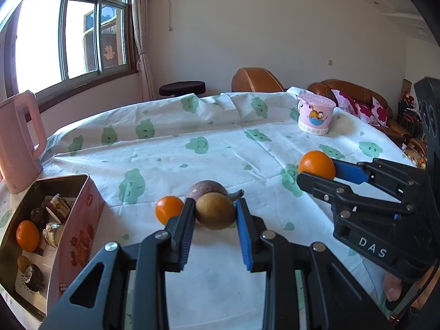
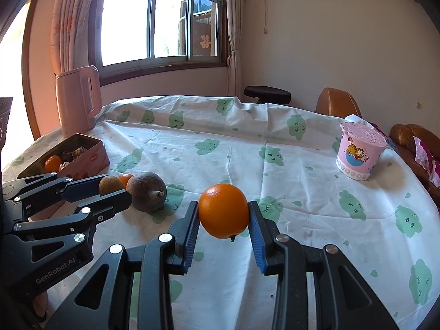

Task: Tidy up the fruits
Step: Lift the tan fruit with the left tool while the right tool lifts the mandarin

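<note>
Right wrist: right gripper (image 2: 223, 225) fingers clamp orange (image 2: 223, 210); left gripper (image 1: 214, 220) fingers bracket brown fruit (image 1: 216, 211), contact unclear; carry level to tin (image 1: 79, 206).

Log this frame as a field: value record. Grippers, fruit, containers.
left gripper: closed on brown round fruit, at table level
right gripper: closed on large orange, lifted off the tablecloth
loose fruit: small orange and dark purple-brown fruit, beside the left gripper
tin box: open, holds one orange plus wrapped snacks
pink cup: lidded, far right of table
pink kettle: behind the tin box
</note>
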A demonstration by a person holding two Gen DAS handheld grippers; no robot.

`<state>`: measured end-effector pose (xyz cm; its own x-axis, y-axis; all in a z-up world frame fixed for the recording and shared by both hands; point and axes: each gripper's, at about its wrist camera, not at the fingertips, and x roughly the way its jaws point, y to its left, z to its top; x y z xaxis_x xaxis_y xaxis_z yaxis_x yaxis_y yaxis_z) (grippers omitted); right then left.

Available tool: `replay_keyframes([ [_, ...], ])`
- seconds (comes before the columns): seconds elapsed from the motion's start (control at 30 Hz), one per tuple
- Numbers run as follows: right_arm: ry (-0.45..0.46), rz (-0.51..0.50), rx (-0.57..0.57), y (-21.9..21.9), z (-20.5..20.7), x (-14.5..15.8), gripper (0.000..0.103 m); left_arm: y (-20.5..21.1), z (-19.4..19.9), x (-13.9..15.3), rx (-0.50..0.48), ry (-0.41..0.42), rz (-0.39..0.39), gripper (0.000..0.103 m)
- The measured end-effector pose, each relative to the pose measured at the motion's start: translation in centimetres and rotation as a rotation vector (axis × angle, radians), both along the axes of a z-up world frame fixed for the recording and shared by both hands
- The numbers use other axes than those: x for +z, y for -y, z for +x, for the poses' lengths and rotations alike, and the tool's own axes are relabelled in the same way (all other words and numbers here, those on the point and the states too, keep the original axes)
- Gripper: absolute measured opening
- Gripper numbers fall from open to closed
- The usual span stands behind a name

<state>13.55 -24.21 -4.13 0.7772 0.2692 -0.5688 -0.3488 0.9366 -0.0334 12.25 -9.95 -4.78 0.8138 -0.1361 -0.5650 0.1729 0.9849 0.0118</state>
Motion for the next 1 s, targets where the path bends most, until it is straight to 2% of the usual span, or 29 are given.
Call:
replay_keyframes([
  [1.0,0.114,0.044,-0.019,0.8,-1.8,1.1,0.037,-0.4,-1.9,1.2,0.034,0.116,-0.004,0.031],
])
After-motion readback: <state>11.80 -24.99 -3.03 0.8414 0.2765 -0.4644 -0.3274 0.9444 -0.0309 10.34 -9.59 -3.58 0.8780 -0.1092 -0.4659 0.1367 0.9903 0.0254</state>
